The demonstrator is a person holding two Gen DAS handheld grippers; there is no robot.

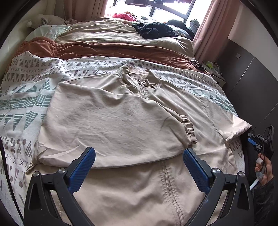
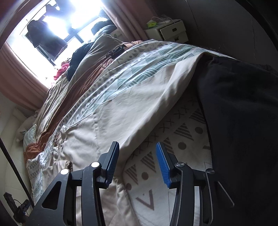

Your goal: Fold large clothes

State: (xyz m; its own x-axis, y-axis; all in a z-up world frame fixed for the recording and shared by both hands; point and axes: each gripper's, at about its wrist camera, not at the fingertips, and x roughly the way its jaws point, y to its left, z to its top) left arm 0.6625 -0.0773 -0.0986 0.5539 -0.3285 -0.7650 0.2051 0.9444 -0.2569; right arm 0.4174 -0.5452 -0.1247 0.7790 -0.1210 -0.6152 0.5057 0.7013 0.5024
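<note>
A: What covers the bed?
B: A patterned bedspread [image 1: 29, 90] with green and grey triangles; beyond it a rust-brown blanket [image 1: 107, 50] and a beige duvet [image 1: 104, 31].
A: And near the window [image 1: 166, 8]?
B: A dark knitted garment [image 1: 154, 29], something pink [image 1: 123, 16], and pink curtains [image 1: 206, 29]. A white drawer unit [image 2: 172, 32] stands beside the bed.
</note>
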